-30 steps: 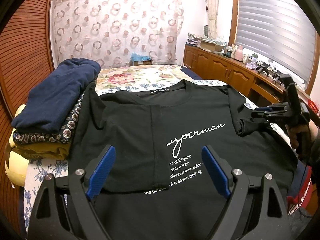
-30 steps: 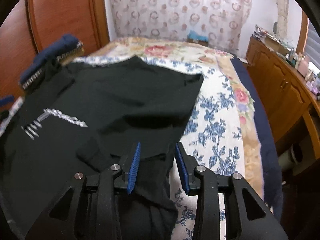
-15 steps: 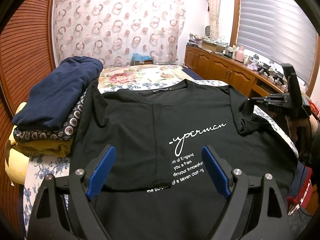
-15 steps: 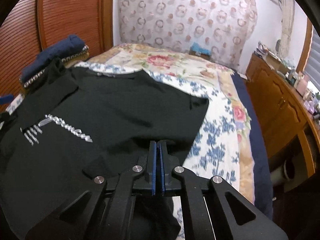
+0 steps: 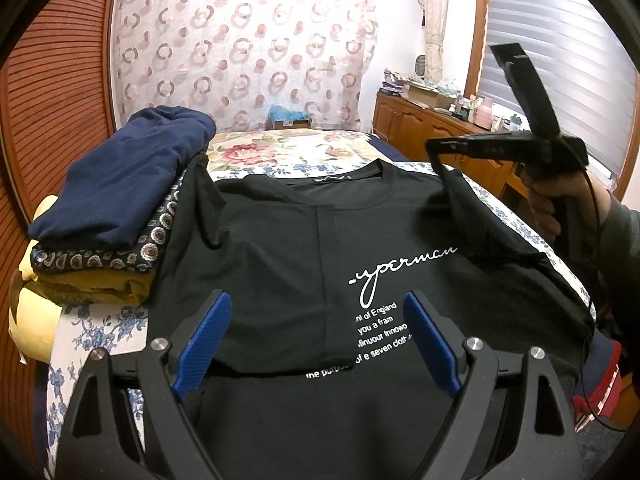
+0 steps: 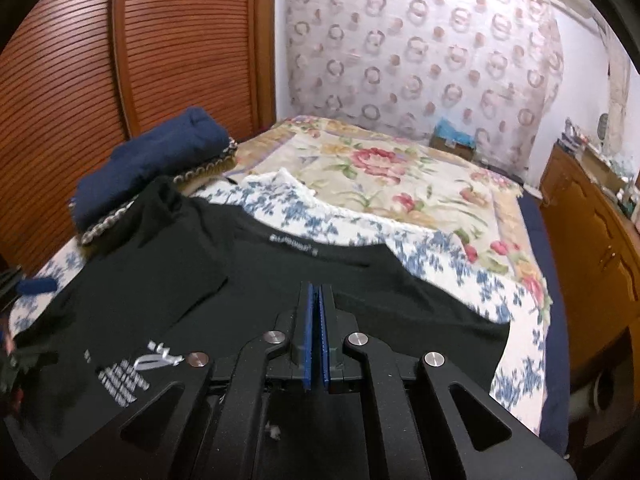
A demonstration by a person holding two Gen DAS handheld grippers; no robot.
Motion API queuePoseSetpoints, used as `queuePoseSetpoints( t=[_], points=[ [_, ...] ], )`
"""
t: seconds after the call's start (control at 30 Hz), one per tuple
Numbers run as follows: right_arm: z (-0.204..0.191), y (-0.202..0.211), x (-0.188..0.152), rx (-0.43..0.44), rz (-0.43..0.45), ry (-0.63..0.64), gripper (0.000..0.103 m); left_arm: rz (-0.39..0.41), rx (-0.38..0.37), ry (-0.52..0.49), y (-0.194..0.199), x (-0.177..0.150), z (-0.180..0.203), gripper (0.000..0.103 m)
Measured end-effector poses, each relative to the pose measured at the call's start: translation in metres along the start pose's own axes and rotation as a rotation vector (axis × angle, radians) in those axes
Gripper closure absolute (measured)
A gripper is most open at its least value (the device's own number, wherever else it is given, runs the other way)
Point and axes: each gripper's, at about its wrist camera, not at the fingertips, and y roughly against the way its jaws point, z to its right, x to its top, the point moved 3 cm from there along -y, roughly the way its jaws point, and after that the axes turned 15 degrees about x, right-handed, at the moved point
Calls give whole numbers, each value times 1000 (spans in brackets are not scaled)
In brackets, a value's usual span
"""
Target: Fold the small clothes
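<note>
Jaws of the right gripper are pinching a sleeve of the black printed T-shirt, lifting it; the left gripper is gaping wide above the shirt. It is lying on the flowery bed. Only the left view is showing the window blinds.

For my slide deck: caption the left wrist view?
Right gripper lifts black T-shirt sleeve; left gripper hovers open.
</note>
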Motion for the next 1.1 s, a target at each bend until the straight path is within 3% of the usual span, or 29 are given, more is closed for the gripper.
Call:
queuePoseSetpoints(
  t=[0.03, 0.1, 0.2, 0.43, 0.57, 0.77, 0.8, 0.83, 0.9, 1.1],
  points=[
    [-1, -3, 3, 4, -5, -6, 86, -1, 1, 1, -1, 0, -1, 15],
    [1, -1, 5, 4, -3, -23, 74, -1, 2, 1, -1, 1, -1, 15],
    [5, 12, -2, -19, 9, -23, 69, 0, 0, 6, -1, 0, -3, 15],
    [15, 29, -54, -33, -84, -55, 69, 4, -5, 14, -1, -1, -5, 15],
    [7, 29, -89, 19, -120, -81, 69, 2, -8, 9, -1, -1, -4, 15],
    [-4, 20, -112, 52, -161, -87, 69, -1, -3, 7, 0, -1, -5, 15],
    [-5, 18, -114, 42, -172, -81, 74, -2, -2, 9, -1, -1, -5, 15],
    [-6, 17, -116, 36, -181, -76, 86, -2, -2, 10, -1, -1, -6, 15],
    [-10, 18, -119, 48, -186, -56, 93, -3, 1, 11, -1, 0, -6, 15],
    [-28, 39, -126, 91, -149, -23, 97, -1, 7, 19, -1, -1, -10, 15]
  ],
)
